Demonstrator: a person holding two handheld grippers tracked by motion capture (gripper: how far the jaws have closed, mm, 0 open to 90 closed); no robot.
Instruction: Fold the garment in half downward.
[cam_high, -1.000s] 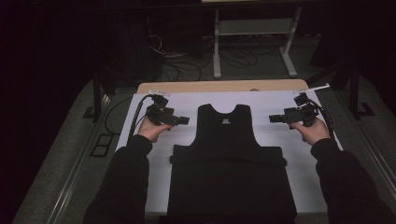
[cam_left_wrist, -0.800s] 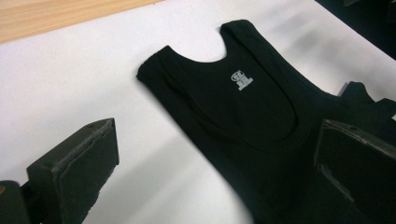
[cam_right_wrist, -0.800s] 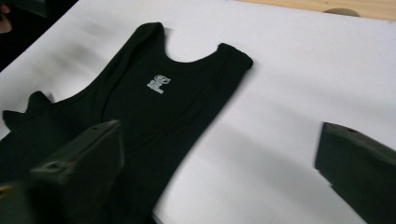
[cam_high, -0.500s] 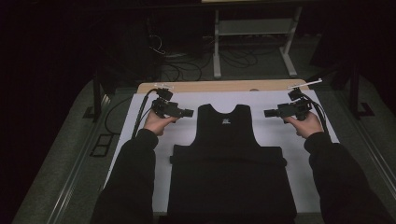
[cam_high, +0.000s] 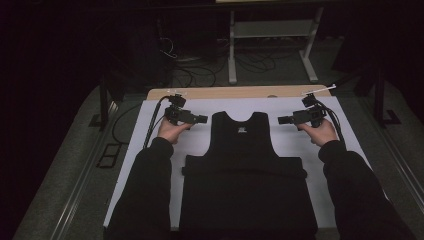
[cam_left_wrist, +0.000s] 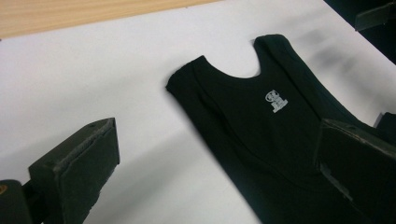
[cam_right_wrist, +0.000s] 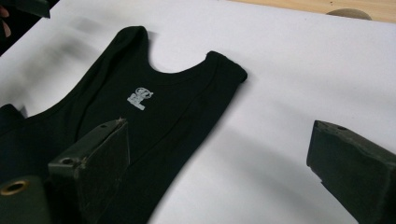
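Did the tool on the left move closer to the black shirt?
Yes. The left tool has slid inward toward the black shirt's shoulder strap, narrowing the strip of white sheet between them.

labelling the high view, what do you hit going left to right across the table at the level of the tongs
left cable → left tongs, open, above the white sheet → black tank top, lying flat → right tongs, open → right hand → right cable
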